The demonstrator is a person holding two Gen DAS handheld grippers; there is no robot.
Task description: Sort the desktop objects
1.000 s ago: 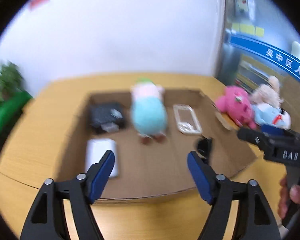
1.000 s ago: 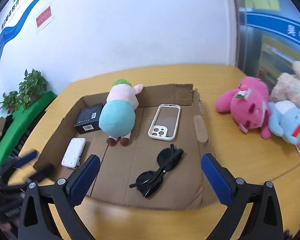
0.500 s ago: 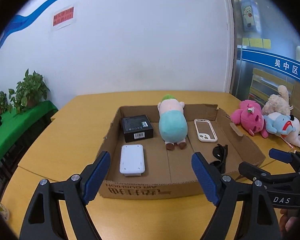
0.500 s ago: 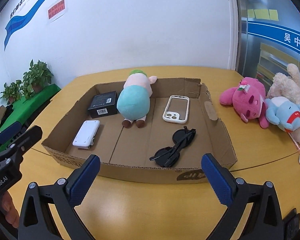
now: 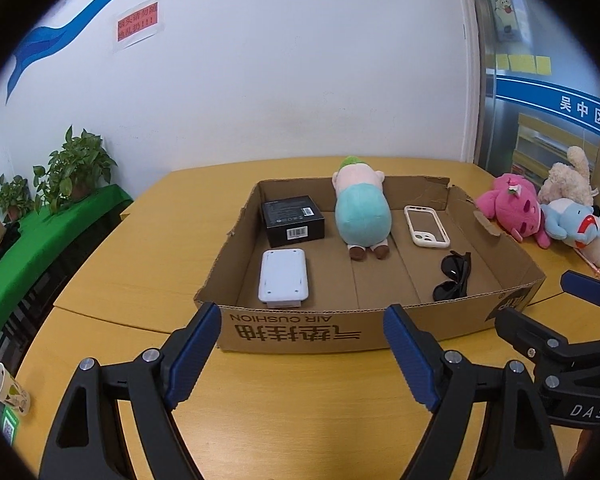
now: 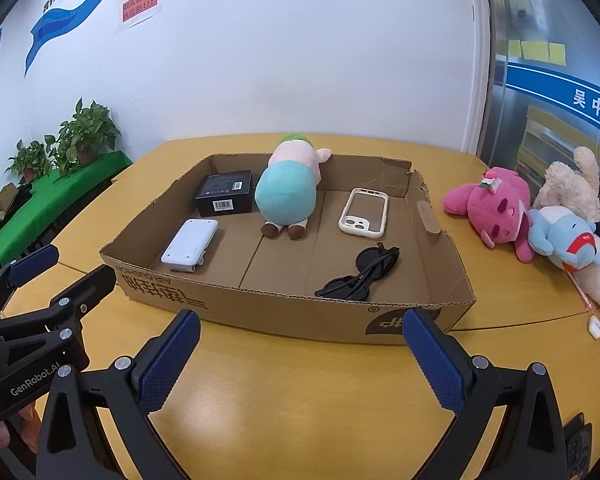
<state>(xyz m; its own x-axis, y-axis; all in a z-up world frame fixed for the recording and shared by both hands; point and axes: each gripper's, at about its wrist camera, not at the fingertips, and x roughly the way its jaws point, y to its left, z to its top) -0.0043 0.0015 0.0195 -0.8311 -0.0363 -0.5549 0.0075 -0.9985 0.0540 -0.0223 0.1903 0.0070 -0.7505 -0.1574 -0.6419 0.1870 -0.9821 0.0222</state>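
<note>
A shallow cardboard tray (image 5: 300, 330) (image 6: 236, 308) sits on the yellow table. In it lie a black box (image 5: 292, 220) (image 6: 225, 198), a white device (image 5: 284, 276) (image 6: 190, 245), a teal and pink plush (image 5: 362, 212) (image 6: 288, 194), a white phone case (image 5: 426, 232) (image 6: 364, 218) and black sunglasses (image 5: 454, 276) (image 6: 360, 276). My left gripper (image 5: 302, 354) is open and empty, in front of the tray's near wall. My right gripper (image 6: 300, 356) is open and empty, also in front of the tray.
A pink plush (image 5: 512, 208) (image 6: 496, 208), a blue and white plush (image 5: 580, 228) (image 6: 572, 248) and a beige plush (image 6: 572, 184) lie on the table right of the tray. A paper cup (image 5: 8, 388) stands at the left edge. Potted plants (image 5: 68, 168) stand on a green shelf.
Both grippers have drawn back from over the tray toward me and now sit in front of its near wall. Both stay open and empty. The objects in the tray have not moved.
</note>
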